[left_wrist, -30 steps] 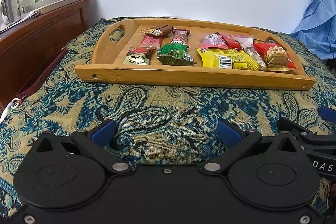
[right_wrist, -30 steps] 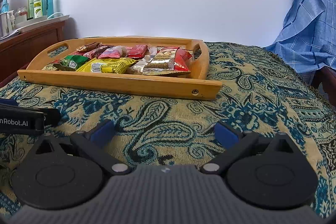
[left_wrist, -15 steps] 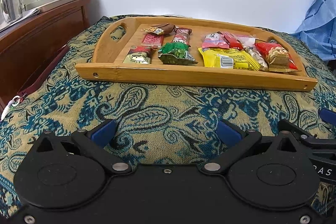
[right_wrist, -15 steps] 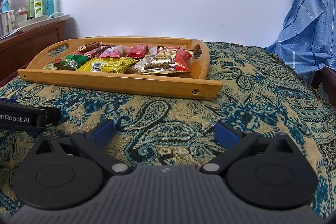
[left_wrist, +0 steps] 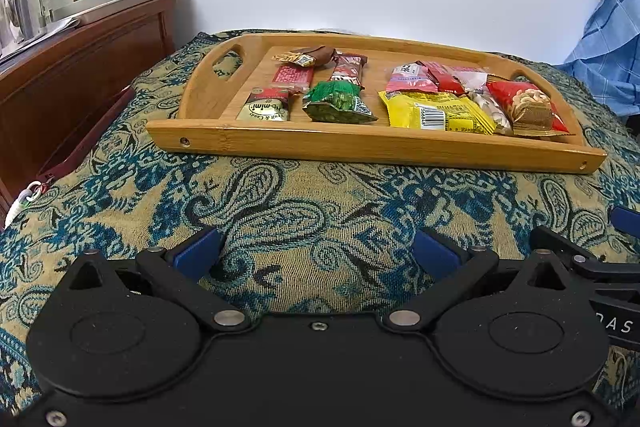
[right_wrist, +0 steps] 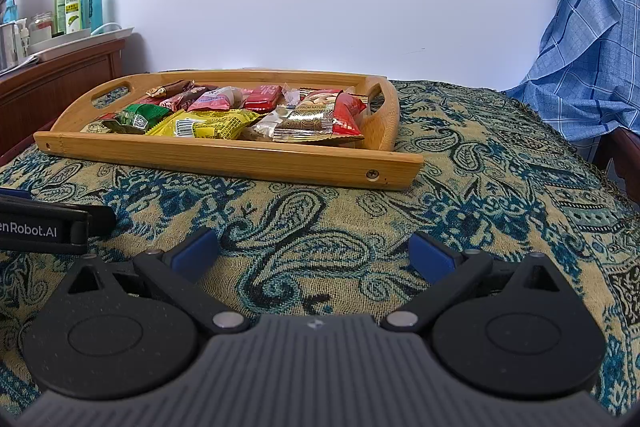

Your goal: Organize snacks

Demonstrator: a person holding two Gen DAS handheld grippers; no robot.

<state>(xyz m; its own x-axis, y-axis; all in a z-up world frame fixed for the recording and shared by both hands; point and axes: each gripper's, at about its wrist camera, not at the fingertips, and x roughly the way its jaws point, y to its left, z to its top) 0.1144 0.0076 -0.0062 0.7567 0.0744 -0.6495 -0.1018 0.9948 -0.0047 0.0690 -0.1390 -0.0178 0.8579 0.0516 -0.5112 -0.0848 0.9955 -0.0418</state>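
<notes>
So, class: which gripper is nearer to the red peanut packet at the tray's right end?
Right. The right gripper faces the red peanut packet almost head-on; the left gripper sits further left, opposite the tray's middle.

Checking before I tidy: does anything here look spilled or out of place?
Nothing spilled: every snack lies inside the wooden tray. Only the right-hand packets overlap, around the yellow packet and red nut bag.
</notes>
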